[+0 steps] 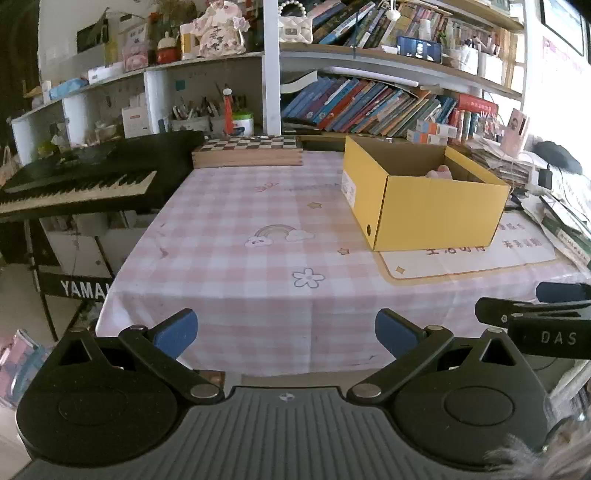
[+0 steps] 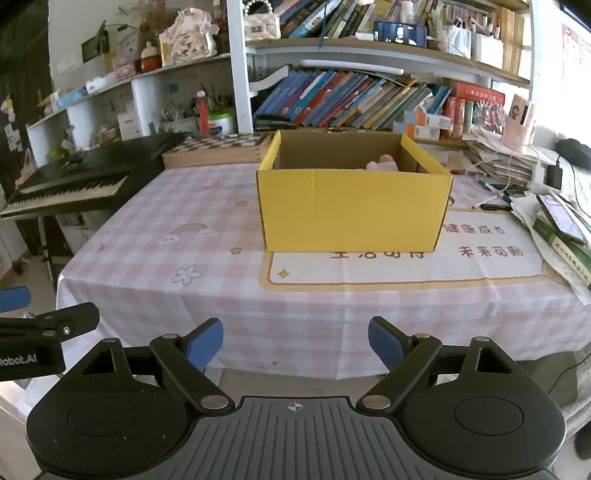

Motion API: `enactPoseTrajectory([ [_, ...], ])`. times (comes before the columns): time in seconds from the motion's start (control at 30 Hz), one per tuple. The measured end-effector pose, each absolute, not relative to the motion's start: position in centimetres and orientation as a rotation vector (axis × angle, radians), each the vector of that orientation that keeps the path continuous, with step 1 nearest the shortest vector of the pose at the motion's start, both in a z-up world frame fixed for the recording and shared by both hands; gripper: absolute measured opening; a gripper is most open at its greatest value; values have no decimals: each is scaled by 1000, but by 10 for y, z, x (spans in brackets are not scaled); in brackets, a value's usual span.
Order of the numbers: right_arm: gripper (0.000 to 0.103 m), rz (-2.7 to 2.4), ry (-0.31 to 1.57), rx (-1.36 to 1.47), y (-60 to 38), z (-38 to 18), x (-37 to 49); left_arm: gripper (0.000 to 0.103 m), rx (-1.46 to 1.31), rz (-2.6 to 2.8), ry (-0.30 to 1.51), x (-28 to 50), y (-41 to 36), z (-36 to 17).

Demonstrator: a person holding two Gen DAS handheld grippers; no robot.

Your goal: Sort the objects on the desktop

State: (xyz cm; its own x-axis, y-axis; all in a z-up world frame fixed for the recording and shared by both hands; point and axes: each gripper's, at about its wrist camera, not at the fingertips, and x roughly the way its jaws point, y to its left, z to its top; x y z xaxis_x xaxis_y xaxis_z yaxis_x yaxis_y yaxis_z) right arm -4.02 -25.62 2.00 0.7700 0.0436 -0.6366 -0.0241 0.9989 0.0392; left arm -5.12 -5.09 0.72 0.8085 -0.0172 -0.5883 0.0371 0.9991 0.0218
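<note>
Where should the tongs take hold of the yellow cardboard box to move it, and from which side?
Grip the top edge of the near wall of the yellow cardboard box, coming from above. The box is open-topped and too wide to span, but its thin upright wall fits between the pads.

Pink-and-white checked tablecloth (image 2: 155, 295) covered the table, printed with a rainbow (image 2: 188, 233) and a flower (image 2: 187, 274). A cream mat with red Chinese characters (image 2: 406, 271) lay on it at the right. A wooden chessboard box (image 1: 247, 151) sat at the far edge, beside a black Yamaha keyboard (image 1: 79, 186) on a stand to the left. Bookshelves (image 2: 354, 99) behind held leaning books, a phone (image 2: 399, 33), a quilted white handbag (image 1: 294, 28). A paper stack (image 2: 498, 158) was piled far right.
</note>
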Motion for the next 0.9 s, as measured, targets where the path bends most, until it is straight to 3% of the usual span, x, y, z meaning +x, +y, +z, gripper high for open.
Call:
enactPoseTrajectory([
  [0.9, 89, 66, 721, 27, -252, 16, -41, 103, 28, -29, 665, -50, -48, 0],
])
